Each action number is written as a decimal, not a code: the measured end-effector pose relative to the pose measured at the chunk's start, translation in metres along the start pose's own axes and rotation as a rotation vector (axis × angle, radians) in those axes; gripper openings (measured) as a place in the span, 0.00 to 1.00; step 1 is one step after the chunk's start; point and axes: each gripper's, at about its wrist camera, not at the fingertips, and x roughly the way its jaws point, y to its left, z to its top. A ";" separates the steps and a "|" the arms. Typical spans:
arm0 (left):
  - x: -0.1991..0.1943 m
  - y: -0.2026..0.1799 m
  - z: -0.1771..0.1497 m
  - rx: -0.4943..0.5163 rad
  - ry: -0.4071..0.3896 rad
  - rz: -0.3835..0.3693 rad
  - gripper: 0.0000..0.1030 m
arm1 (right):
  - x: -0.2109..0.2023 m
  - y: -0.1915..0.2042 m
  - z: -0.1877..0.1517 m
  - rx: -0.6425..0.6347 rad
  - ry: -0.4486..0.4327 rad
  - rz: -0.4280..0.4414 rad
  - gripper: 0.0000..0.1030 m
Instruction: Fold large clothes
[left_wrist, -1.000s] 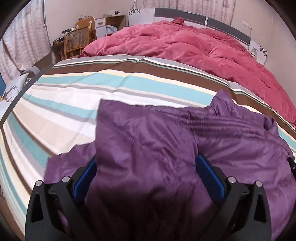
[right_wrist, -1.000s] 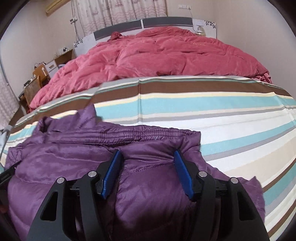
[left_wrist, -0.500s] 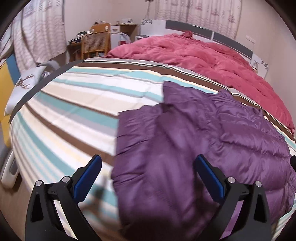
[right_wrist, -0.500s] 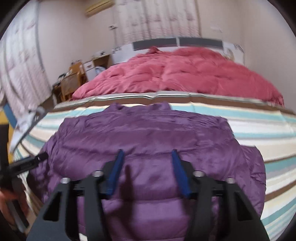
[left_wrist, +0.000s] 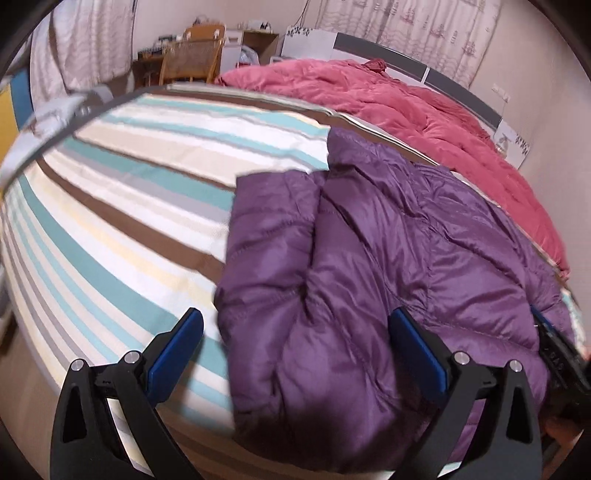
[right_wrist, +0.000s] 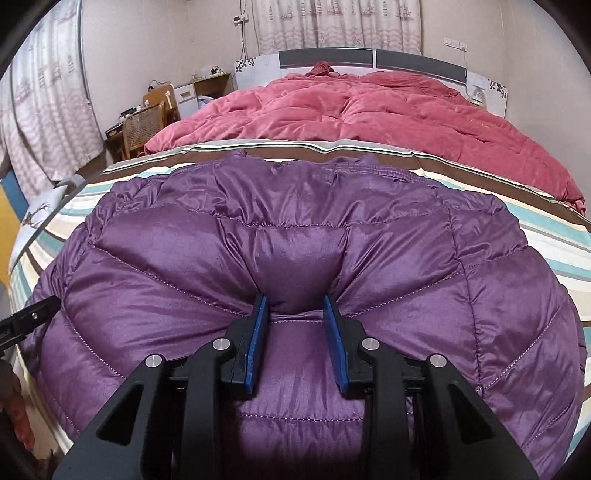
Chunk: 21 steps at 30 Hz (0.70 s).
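A purple quilted jacket (right_wrist: 295, 229) lies spread on the striped bed sheet (right_wrist: 554, 251), collar toward the far side. My right gripper (right_wrist: 295, 314) sits low on its near middle. Its jaws are closing, and the blue pads (right_wrist: 258, 325) pinch a puckered fold of the fabric. In the left wrist view the jacket (left_wrist: 369, 258) fills the right half. My left gripper (left_wrist: 295, 332) hovers wide open over its left edge, the pads (left_wrist: 184, 339) clear of the cloth. The right gripper's tip (left_wrist: 554, 350) shows at that view's right edge.
A red duvet (right_wrist: 351, 107) is heaped across the far half of the bed, against the headboard (right_wrist: 369, 59). A wicker chair (left_wrist: 192, 59) and a desk stand at the far left by the curtains. The bed's near edge drops to the floor (left_wrist: 22, 387).
The left gripper slid left, off the jacket's middle to its left edge, still open. The right gripper pulled back toward the near hem, and its jaws narrowed onto a fold of fabric.
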 end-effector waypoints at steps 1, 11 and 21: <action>0.000 0.001 -0.002 -0.025 0.014 -0.046 0.98 | -0.001 -0.001 0.000 0.001 -0.002 0.002 0.30; -0.010 -0.007 -0.032 -0.052 0.009 -0.134 0.88 | -0.058 0.007 -0.014 0.053 -0.089 0.074 0.30; -0.008 -0.003 -0.033 -0.112 -0.014 -0.170 0.85 | -0.035 0.027 -0.034 0.012 0.021 0.088 0.14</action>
